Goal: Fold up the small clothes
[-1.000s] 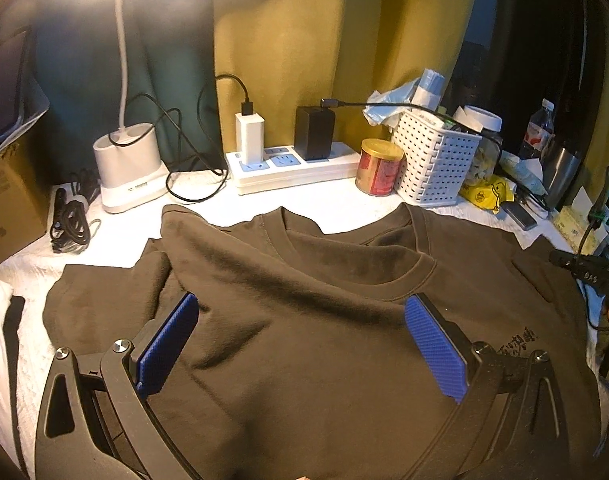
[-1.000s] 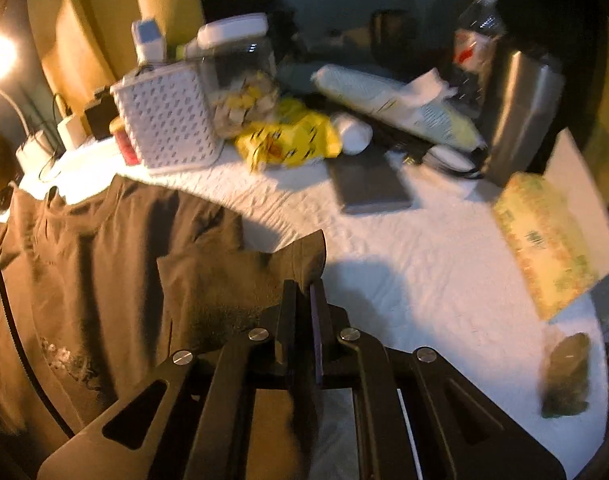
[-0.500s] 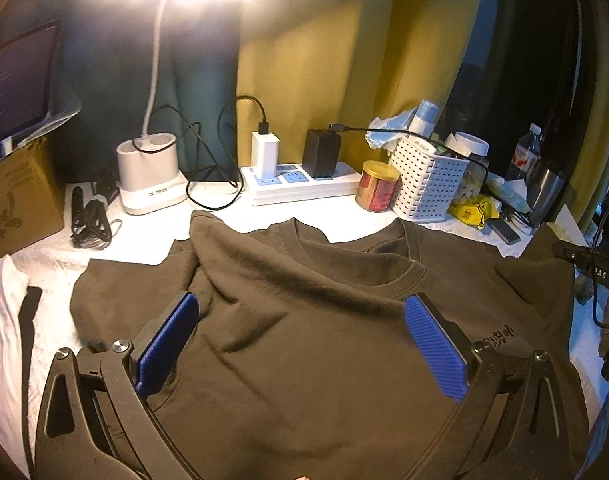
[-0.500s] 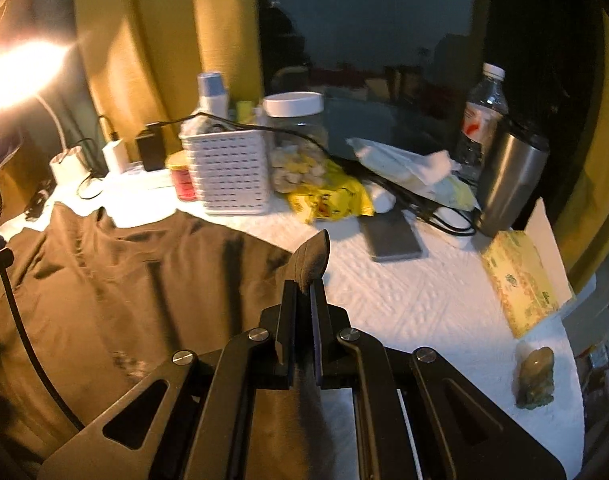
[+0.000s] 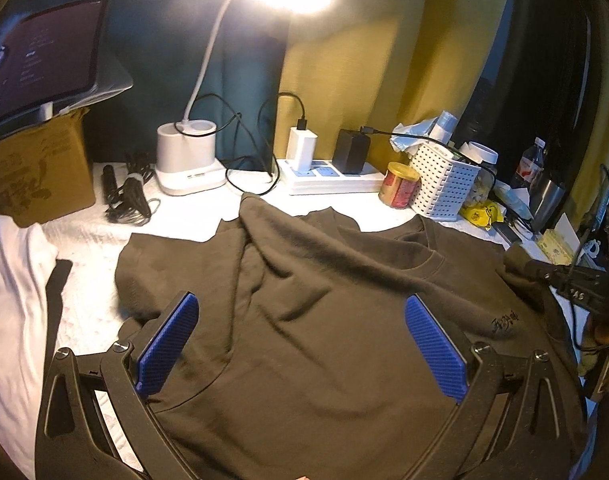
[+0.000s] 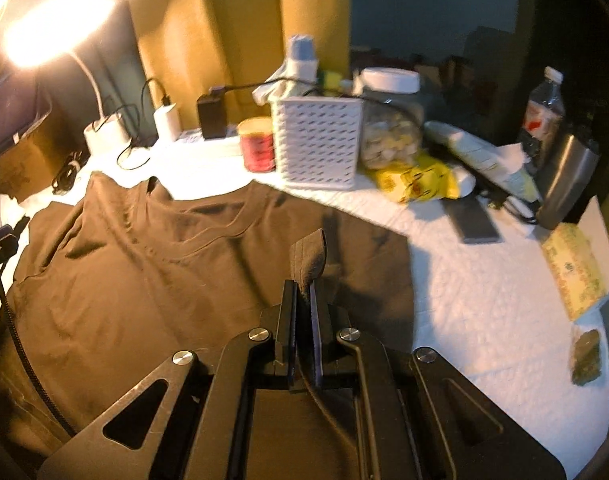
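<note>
Both views are pulling back, showing more lamp and table. Clenched on a sleeve tip, the right gripper (image 6: 302, 280) is lifting the brown shirt (image 5: 324, 320) at frame centre. Left gripper (image 5: 300, 344) is gaping, empty, over the shirt. Folding is barely starting; the hem is cut off below.

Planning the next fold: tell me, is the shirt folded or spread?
Mostly spread: the shirt lies open, one edge pinched up by the right gripper.

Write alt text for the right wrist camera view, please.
The right gripper, shut, pinches a fold of a dark brown T-shirt spread on a white-covered table. Behind stand a white basket, a red tin and a lit lamp.
</note>
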Motion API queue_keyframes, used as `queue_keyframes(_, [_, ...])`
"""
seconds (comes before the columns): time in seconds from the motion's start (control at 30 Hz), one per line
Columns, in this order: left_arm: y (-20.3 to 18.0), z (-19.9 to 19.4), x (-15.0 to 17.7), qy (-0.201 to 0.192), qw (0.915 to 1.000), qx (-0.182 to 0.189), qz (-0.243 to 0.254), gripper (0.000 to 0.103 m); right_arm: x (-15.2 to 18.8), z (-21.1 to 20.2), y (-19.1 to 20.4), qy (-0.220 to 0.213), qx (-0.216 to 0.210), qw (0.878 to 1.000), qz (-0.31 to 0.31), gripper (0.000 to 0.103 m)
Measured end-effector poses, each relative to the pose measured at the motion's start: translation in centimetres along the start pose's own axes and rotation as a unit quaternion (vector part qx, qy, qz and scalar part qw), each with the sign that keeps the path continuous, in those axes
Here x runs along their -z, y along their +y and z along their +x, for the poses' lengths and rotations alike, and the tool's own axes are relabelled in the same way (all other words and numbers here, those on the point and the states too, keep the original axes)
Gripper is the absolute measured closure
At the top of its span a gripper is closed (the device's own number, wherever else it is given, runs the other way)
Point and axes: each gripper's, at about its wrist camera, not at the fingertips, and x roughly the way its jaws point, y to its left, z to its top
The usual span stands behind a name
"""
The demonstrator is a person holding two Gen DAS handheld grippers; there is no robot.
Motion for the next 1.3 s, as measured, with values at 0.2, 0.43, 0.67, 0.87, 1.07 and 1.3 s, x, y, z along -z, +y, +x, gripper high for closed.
queue_keyframes(0.2, [1.2,-0.2,0.6,0.008,1.0,0.0,0.0,0.001,0.8,1.6,2.3,0.025,-0.006,1.0,0.006,0.096])
queue_keyframes(0.43, [2.0,-0.8,0.9,0.007,1.0,0.004,-0.005,0.001,1.5,3.3,4.6,0.062,-0.025,0.998,0.014,0.095])
queue_keyframes(0.67, [1.4,-1.4,1.1,0.007,1.0,0.003,0.001,0.001,2.3,2.1,4.8,0.059,-0.051,0.997,0.016,0.058])
queue_keyframes(0.87, [-0.2,-1.7,1.4,0.008,0.9999,0.002,0.011,0.001,3.6,-1.0,1.4,0.034,-0.024,0.998,0.037,0.058])
queue_keyframes(1.07, [-2.2,-1.8,1.5,0.013,0.9996,0.002,0.026,0.001,5.8,-2.4,-3.5,0.032,0.006,0.996,0.079,0.058])
queue_keyframes(1.3, [-4.1,-1.9,1.3,0.019,0.999,0.0,0.041,0.001,7.9,-2.7,-5.3,0.043,-0.01,0.993,0.106,0.059])
